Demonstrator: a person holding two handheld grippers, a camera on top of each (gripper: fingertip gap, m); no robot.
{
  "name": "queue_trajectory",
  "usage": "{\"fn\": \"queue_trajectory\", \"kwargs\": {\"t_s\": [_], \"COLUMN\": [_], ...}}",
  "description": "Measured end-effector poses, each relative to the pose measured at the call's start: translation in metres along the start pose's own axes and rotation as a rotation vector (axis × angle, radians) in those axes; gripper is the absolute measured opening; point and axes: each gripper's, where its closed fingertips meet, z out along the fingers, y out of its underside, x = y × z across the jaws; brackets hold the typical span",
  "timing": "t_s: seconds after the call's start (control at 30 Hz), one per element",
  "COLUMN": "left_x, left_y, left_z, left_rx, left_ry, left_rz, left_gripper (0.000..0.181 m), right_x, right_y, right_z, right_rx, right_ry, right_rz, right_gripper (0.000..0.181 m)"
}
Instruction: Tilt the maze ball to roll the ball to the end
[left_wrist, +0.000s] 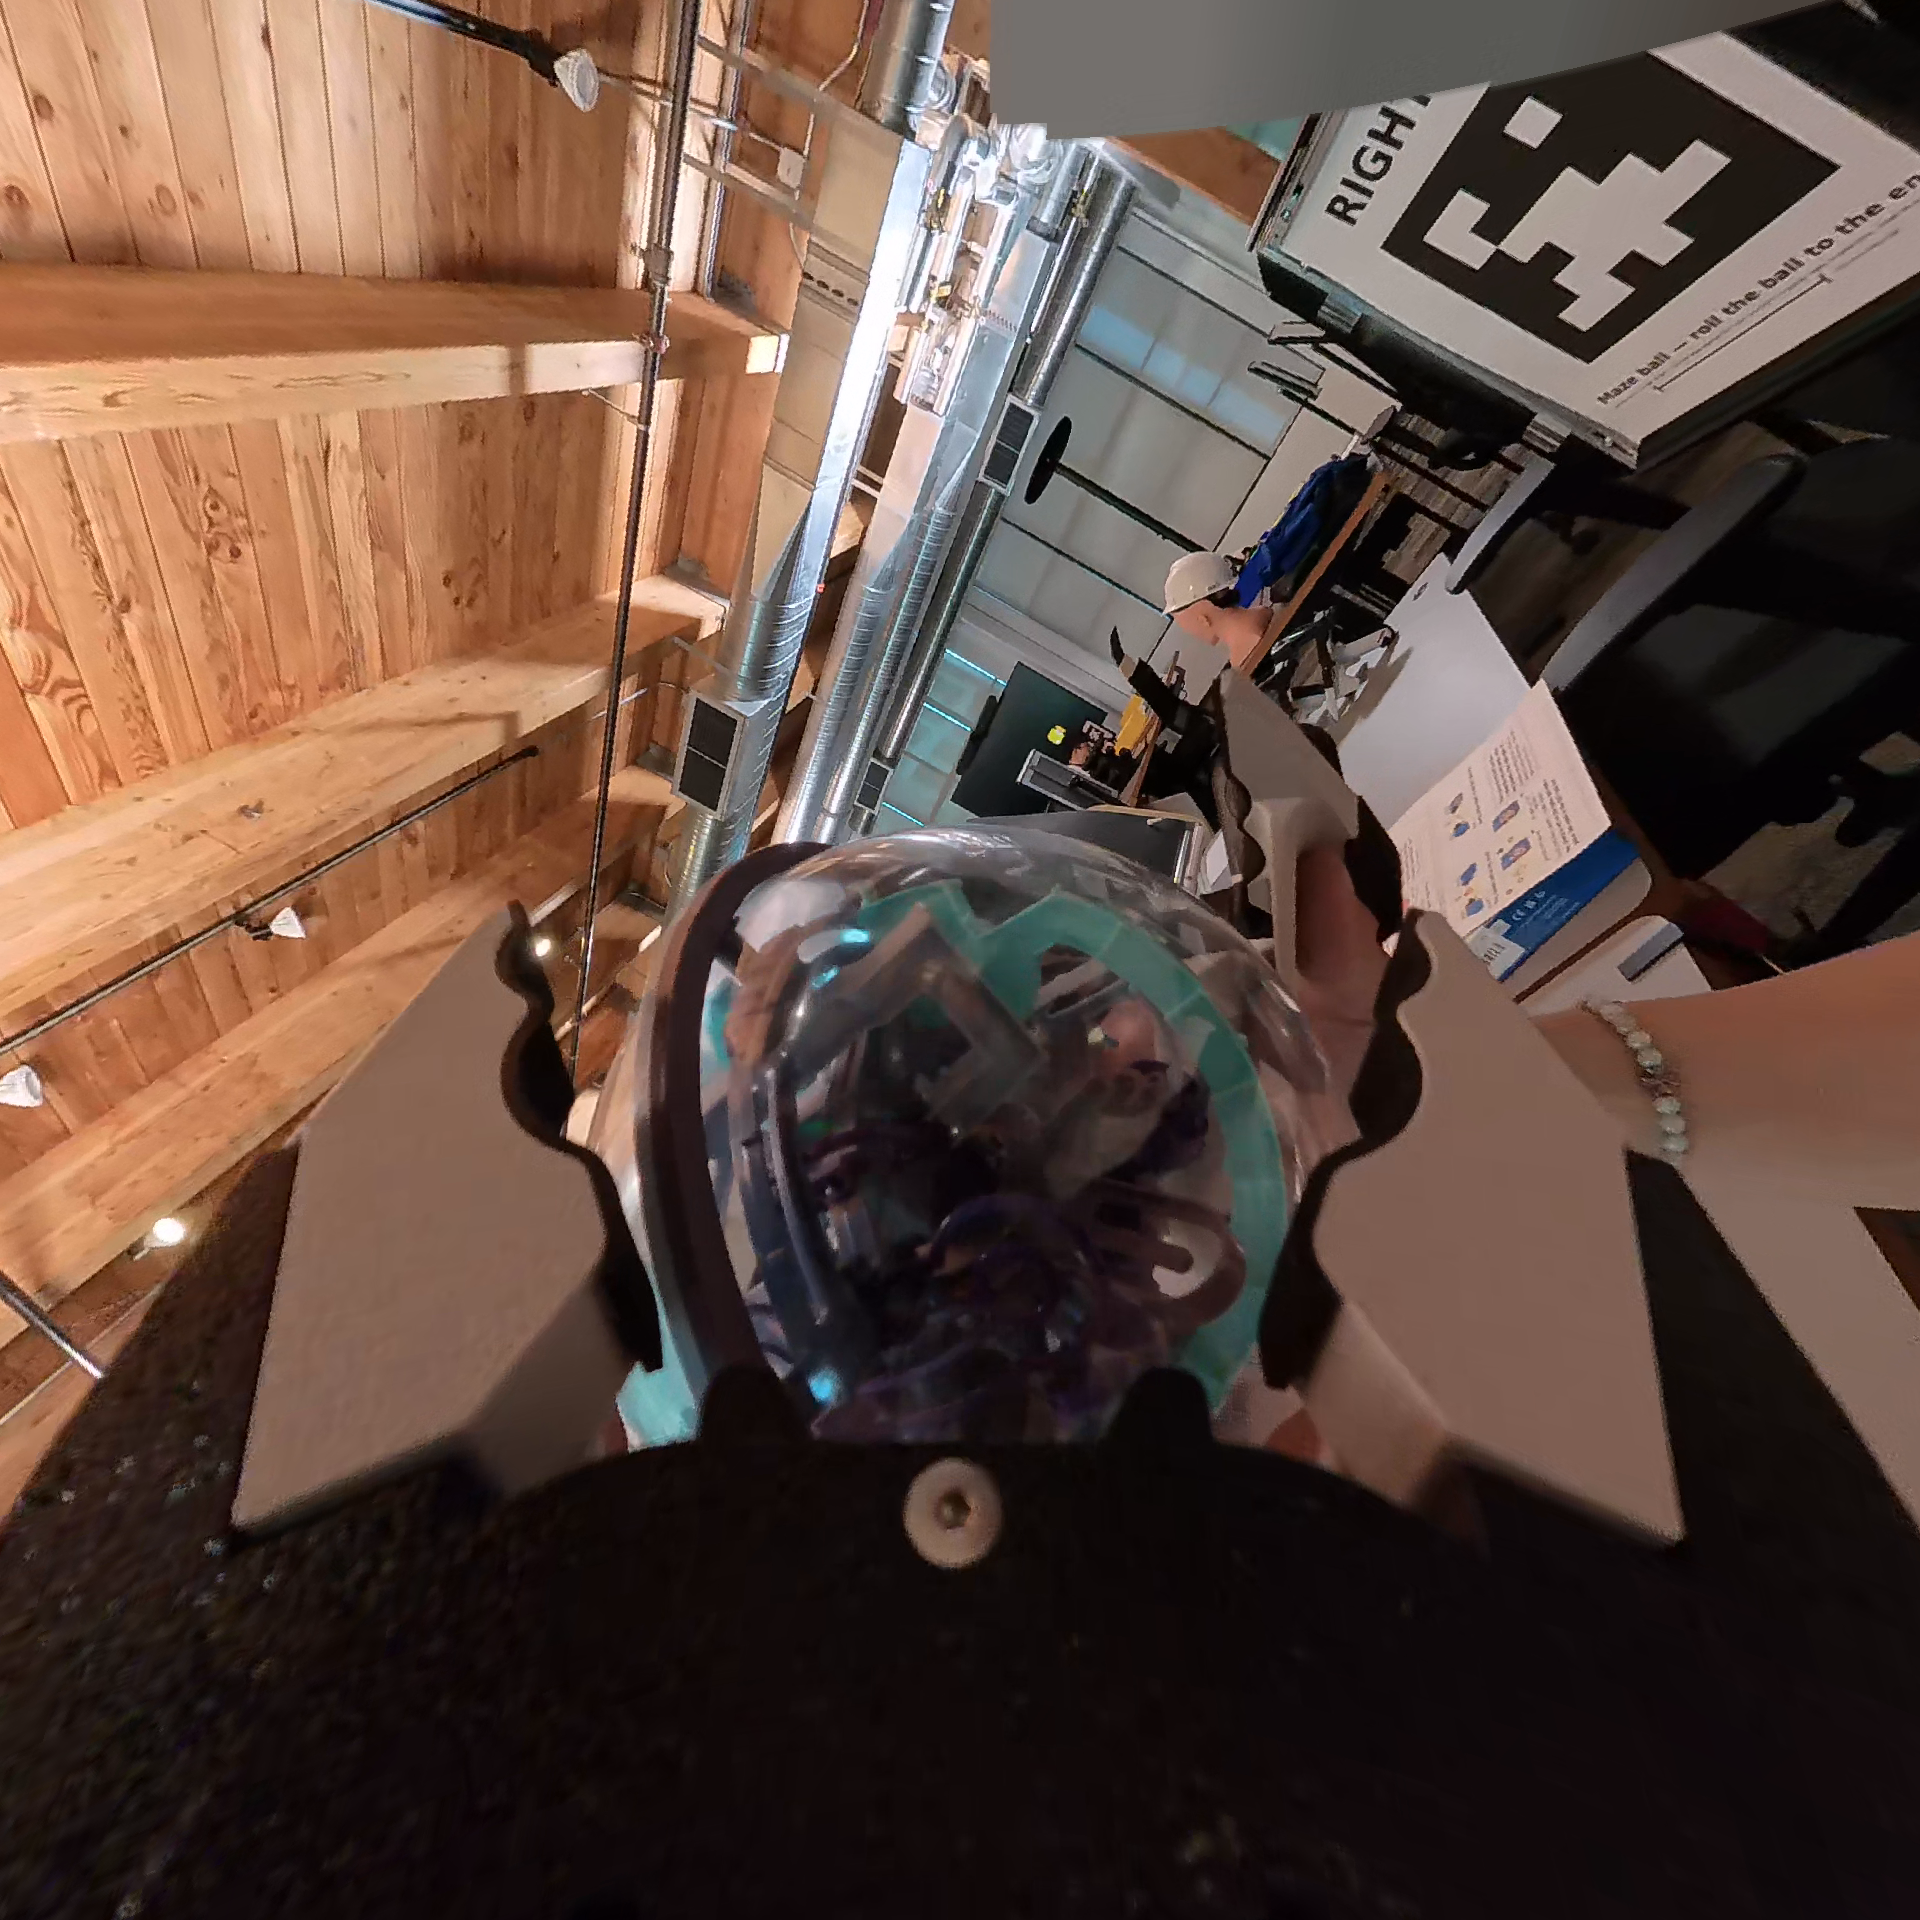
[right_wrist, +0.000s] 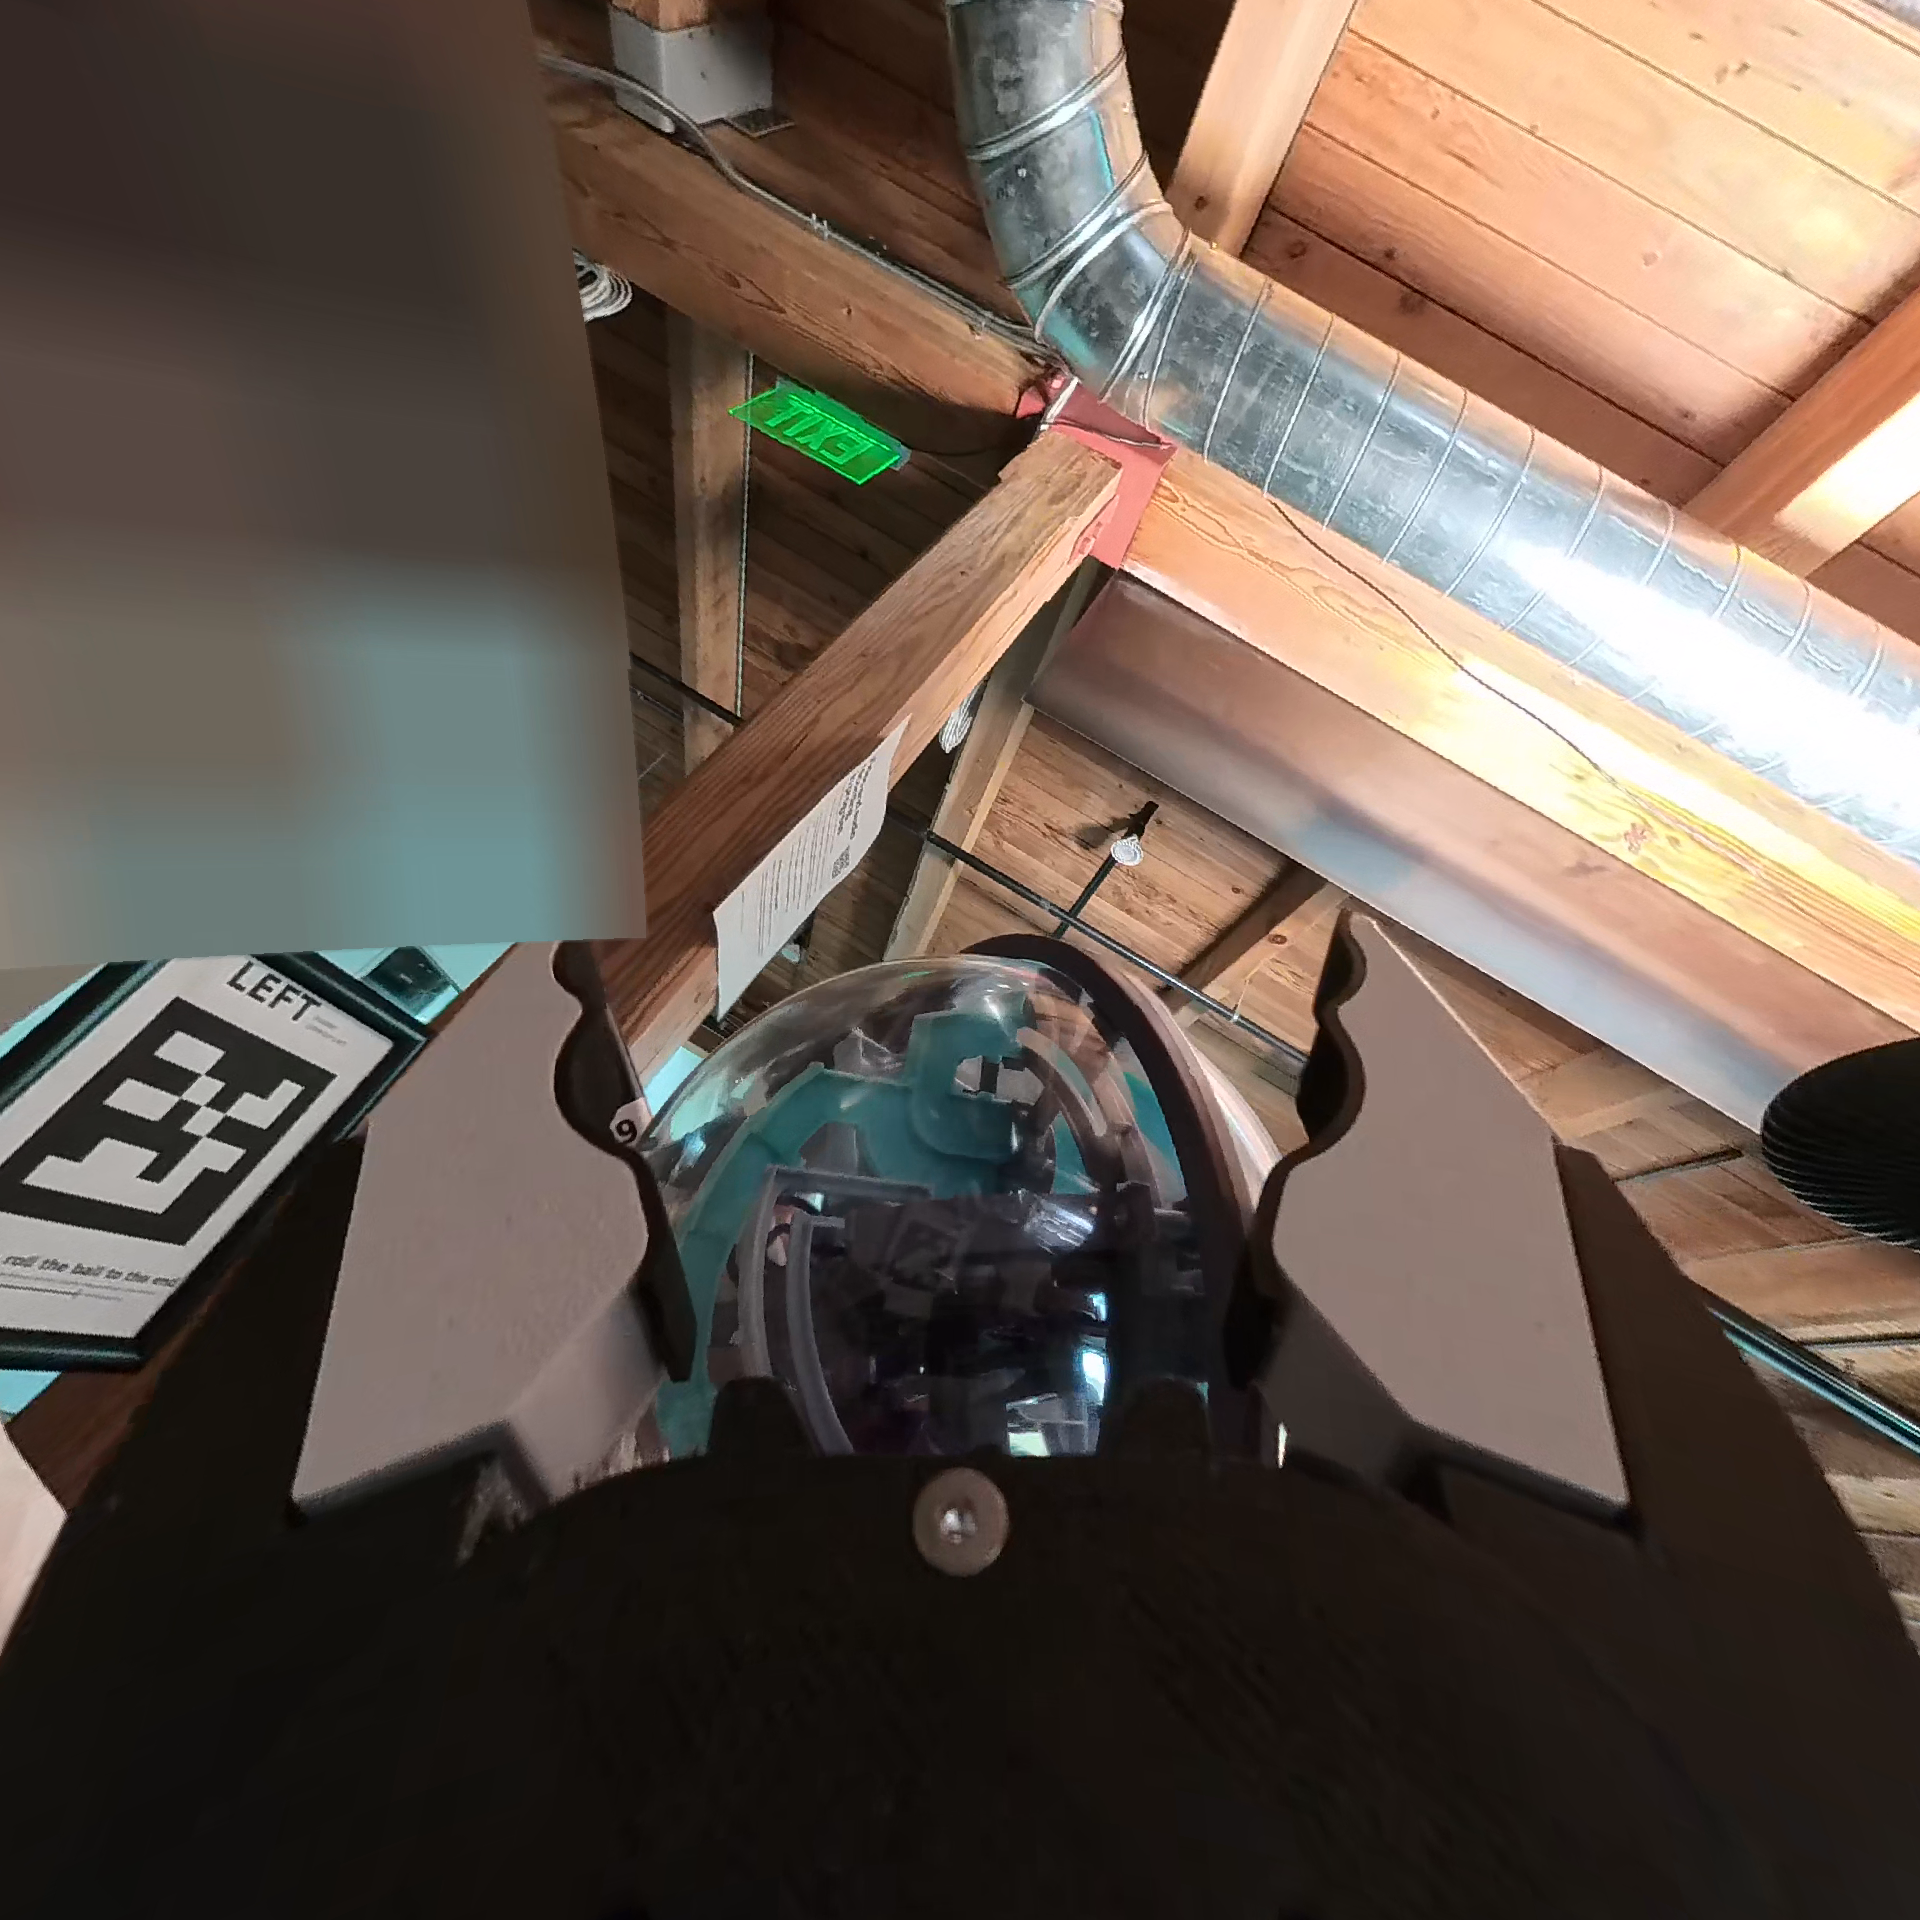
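Observation:
The maze ball (left_wrist: 966, 1143) is a clear plastic sphere with teal, grey and purple tracks inside. It is held up in the air, tilted towards the ceiling. My left gripper (left_wrist: 971, 935) is shut on it, with a grey finger pressing each side. My right gripper (right_wrist: 961, 997) is also shut on the maze ball (right_wrist: 956, 1195), from another side. One right finger (left_wrist: 1288, 790) and the right gripper's marker board (left_wrist: 1621, 208) show in the left wrist view. I cannot make out the small ball inside the maze.
A wrist with a bead bracelet (left_wrist: 1652, 1081) is at the right. A white table with a leaflet (left_wrist: 1496, 821) and a black chair (left_wrist: 1714, 644) lie beyond. Wooden beams (right_wrist: 883, 665), a metal duct (right_wrist: 1351, 447) and a green sign (right_wrist: 821, 431) are overhead. The left gripper's marker board (right_wrist: 177, 1143) shows at left.

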Motion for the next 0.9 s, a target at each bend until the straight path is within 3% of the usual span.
{"fn": "queue_trajectory", "kwargs": {"t_s": [0.43,0.47,0.5,0.53,0.57,0.63,0.7,0.8,0.9], "left_x": [0.004,0.001,-0.015,-0.035,-0.041,-0.035,-0.026,-0.031,-0.032], "left_y": [-0.026,-0.020,0.007,0.054,0.088,0.093,0.089,0.104,0.102], "left_z": [-0.007,-0.005,0.002,0.009,0.009,0.002,-0.001,-0.002,-0.002], "left_rx": [0.112,0.095,0.034,-0.092,-0.180,-0.151,-0.110,-0.132,-0.122], "left_ry": [-0.014,-0.028,-0.055,-0.086,-0.067,-0.051,-0.044,-0.066,-0.055], "left_rz": [0.051,0.043,-0.060,-0.273,-0.462,-0.512,-0.433,-0.476,-0.472], "left_gripper": [0.150,0.151,0.146,0.152,0.154,0.154,0.153,0.154,0.152], "right_x": [-0.030,-0.031,0.001,0.046,0.072,0.069,0.060,0.077,0.077], "right_y": [-0.013,-0.004,0.022,0.049,0.062,0.062,0.061,0.068,0.066], "right_z": [0.018,0.014,0.008,-0.005,-0.023,-0.041,-0.044,-0.051,-0.049], "right_rx": [-0.053,-0.088,-0.173,-0.235,-0.221,-0.159,-0.139,-0.128,-0.125], "right_ry": [-0.097,-0.127,-0.031,0.135,0.241,0.289,0.276,0.322,0.316], "right_rz": [-0.133,-0.188,-0.121,0.073,0.205,0.223,0.172,0.244,0.239], "right_gripper": [0.132,0.136,0.147,0.153,0.143,0.129,0.133,0.130,0.126]}}
